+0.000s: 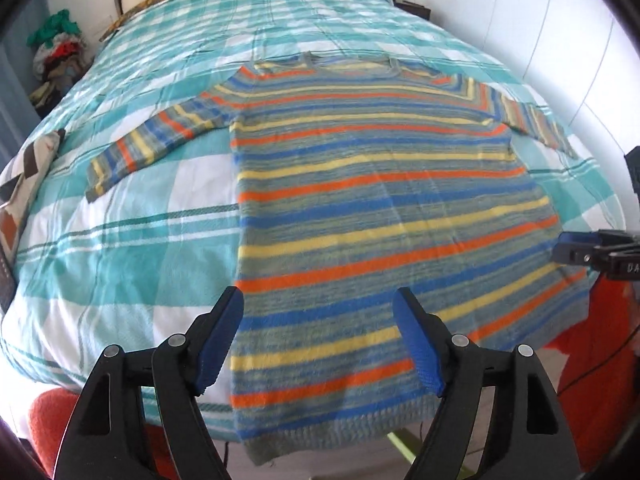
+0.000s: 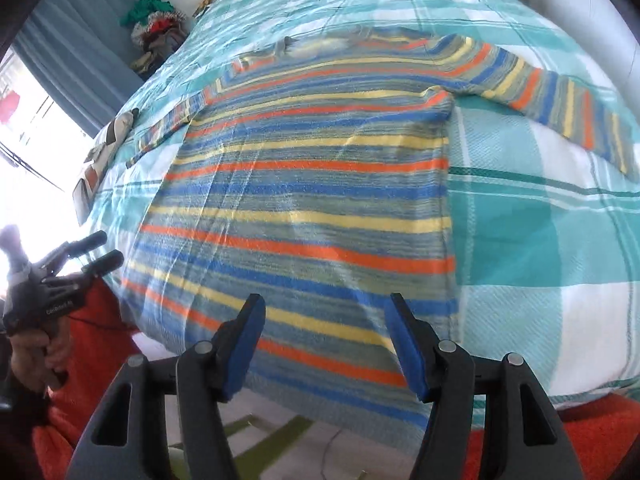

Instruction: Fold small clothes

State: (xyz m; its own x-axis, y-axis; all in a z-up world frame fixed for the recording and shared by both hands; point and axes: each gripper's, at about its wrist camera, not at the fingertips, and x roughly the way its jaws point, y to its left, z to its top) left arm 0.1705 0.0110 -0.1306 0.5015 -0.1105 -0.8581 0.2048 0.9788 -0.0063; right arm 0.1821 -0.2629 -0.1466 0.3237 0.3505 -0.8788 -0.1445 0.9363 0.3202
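A small sweater (image 1: 380, 200) with blue, yellow, orange and grey stripes lies flat on the bed, neck far, both sleeves spread out. Its hem hangs over the near bed edge. In the left wrist view my left gripper (image 1: 318, 300) hovers open over the hem's left part, nothing between its blue pads. My right gripper (image 1: 568, 248) shows at the right edge, beside the sweater's right side. In the right wrist view the sweater (image 2: 312, 184) fills the middle, and my right gripper (image 2: 326, 304) stands open above its lower right part, holding nothing. A hand holds the left gripper (image 2: 106, 248) at the left.
The bed has a teal and white plaid cover (image 1: 120, 240). A patterned cushion (image 1: 28, 176) lies at its left edge, and a pile of clothes (image 1: 60, 52) sits behind that. Orange-red fabric (image 2: 92, 360) lies below the bed's near edge. White cupboard doors (image 1: 560, 40) stand on the right.
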